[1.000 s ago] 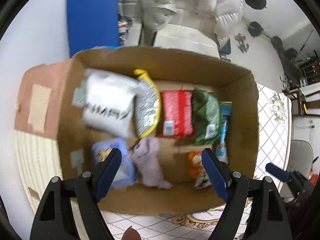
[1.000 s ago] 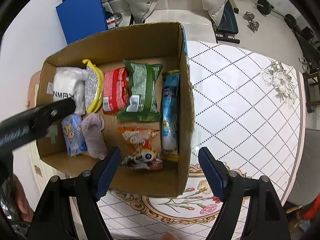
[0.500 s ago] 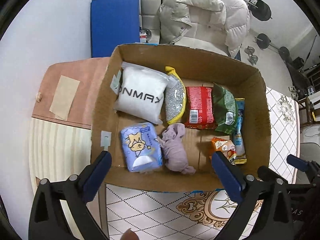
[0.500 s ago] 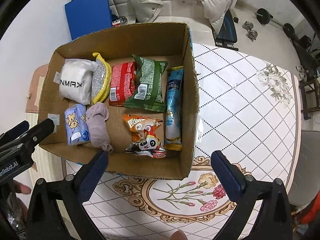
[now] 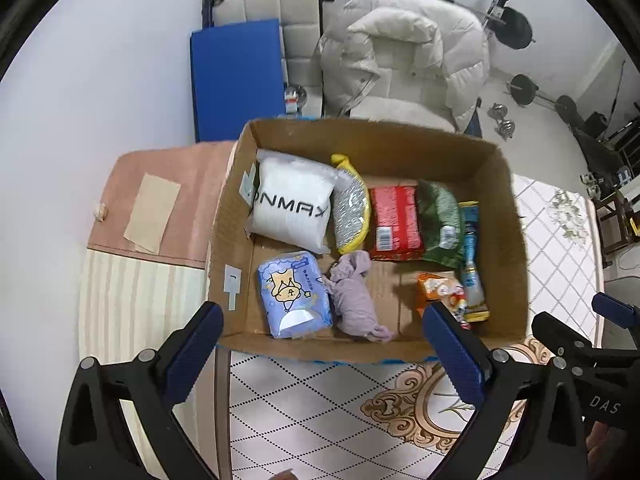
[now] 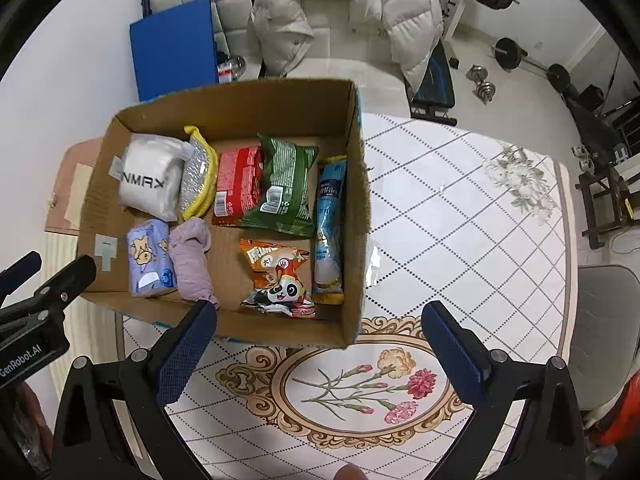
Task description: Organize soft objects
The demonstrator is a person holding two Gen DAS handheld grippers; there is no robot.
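Both grippers had pulled back and up from the cardboard box [image 5: 500, 248] compared with one second earlier, so the whole box came into view. The left gripper [image 5: 320, 344] hung above the near wall of the box, its jaws spread wide and holding nothing. The right gripper [image 6: 316, 336] was also wide apart and empty, above the table [image 6: 460, 240] near the right corner of the box.

Inside the box, the back row held a white pillow pack [image 5: 292, 208], a yellow-edged pouch [image 5: 352, 208], a red packet [image 5: 396, 220], a green bag [image 5: 438, 220] and a blue tube pack [image 6: 330, 216] along the right wall. The front row held a blue tissue pack [image 5: 294, 296], a purple cloth [image 5: 356, 300] touching it, and an orange snack bag [image 6: 278, 276].

I judged that the packing was nearly complete, or that a check of the arrangement was in hand. All items lay ahead of and below the fingers, none between them. The next move, if any, would call for lowering one gripper into the box, perhaps to straighten the crumpled cloth.
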